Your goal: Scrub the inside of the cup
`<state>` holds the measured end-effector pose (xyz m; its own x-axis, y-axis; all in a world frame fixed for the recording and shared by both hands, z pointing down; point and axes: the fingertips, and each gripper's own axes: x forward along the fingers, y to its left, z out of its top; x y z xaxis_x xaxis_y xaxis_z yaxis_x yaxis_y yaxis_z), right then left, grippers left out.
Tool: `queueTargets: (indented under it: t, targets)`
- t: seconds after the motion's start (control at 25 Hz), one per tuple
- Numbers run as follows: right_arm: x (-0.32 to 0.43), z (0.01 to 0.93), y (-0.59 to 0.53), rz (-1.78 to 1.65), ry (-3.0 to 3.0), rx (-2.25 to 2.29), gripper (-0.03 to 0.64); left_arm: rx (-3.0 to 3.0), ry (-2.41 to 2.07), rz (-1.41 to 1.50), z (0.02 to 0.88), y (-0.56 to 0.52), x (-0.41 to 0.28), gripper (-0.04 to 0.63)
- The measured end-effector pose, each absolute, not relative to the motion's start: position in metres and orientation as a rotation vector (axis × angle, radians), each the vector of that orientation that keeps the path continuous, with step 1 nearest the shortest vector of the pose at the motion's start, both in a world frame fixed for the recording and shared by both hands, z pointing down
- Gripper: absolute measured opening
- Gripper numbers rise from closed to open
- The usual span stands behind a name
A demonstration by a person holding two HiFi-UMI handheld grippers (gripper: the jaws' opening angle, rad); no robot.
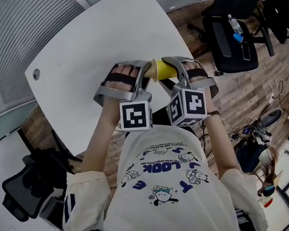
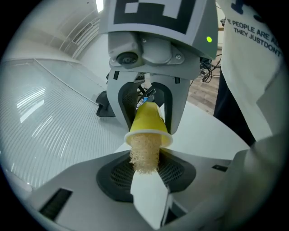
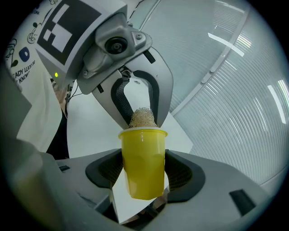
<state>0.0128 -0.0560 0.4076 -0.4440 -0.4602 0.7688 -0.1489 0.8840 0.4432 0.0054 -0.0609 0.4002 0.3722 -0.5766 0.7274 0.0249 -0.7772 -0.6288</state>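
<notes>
Both grippers meet up at twelve o'clock from the person's chest, over the near edge of the white table (image 1: pixel 83 48). The right gripper (image 3: pixel 144 177) has its jaws clamped on the sides of the yellow cup (image 3: pixel 143 158), mouth facing the other tool. The left gripper (image 2: pixel 146 179) pinches a pale sponge (image 2: pixel 144 153), whose far end is pushed into the cup's mouth. A black chair (image 1: pixel 232 40) stands off at two o'clock, well apart.

Left forearm (image 1: pixel 98 141) and right forearm (image 1: pixel 219 142) reach forward side by side. The left gripper (image 2: pixel 145 175) clamps a loofah sponge (image 2: pixel 144 151). The right gripper (image 3: pixel 143 182) clamps a yellow cup (image 3: pixel 143 155).
</notes>
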Motion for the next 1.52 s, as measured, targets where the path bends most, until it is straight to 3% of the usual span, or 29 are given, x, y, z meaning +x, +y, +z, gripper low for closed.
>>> queueTargets:
  t: [1.52]
  targets:
    - [0.0, 0.393, -0.038, -1.026, -1.823, 0.243, 0.273, -3.218, 0.22, -1.533, 0.406, -0.027, 0.008, 0.156]
